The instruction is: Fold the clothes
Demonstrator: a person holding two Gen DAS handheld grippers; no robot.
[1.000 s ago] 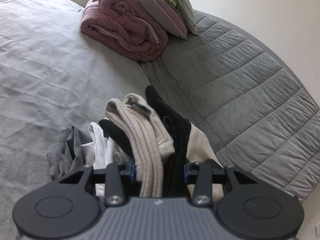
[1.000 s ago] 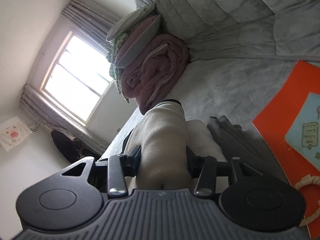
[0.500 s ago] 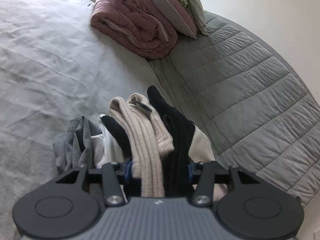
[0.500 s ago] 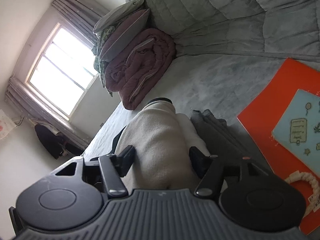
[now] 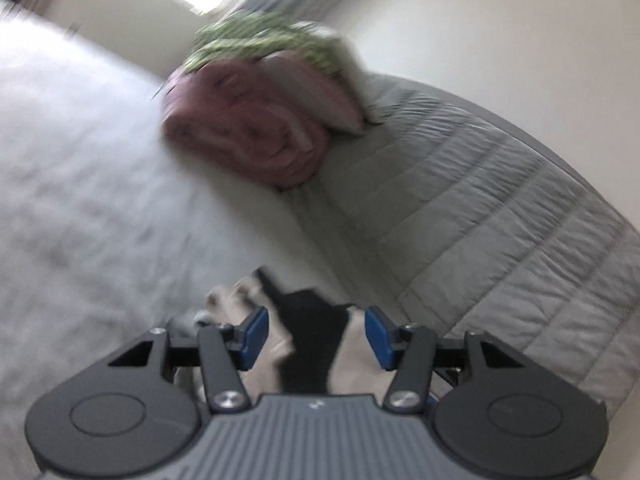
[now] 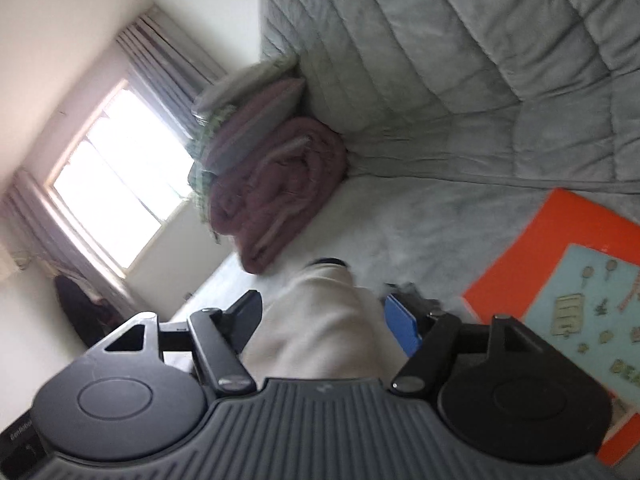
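The left wrist view is blurred. My left gripper (image 5: pixel 317 338) stands open, its blue pads (image 5: pixel 255 336) wide apart. A beige and black garment (image 5: pixel 308 332) lies between and below them, loose from both pads. In the right wrist view my right gripper (image 6: pixel 326 326) is open too, with a blue pad (image 6: pixel 402 328) showing. A beige garment (image 6: pixel 324 320) with a dark collar bulges up between the fingers. A grey garment (image 6: pixel 412 298) pokes out just right of it. All the clothes rest on the grey bed sheet (image 5: pixel 80 200).
A rolled maroon duvet (image 5: pixel 248 136) with pillows and a green blanket (image 5: pixel 260 40) on top sits at the bed's head. A quilted grey cover (image 5: pixel 480 220) runs along the right. An orange and blue board (image 6: pixel 560 280) lies on the bed. A window (image 6: pixel 116 184) is behind.
Both grippers have opened and let go of the garments they were shut on. The left gripper has tilted up quickly, blurring its view; the clothes now sit lower in both views.
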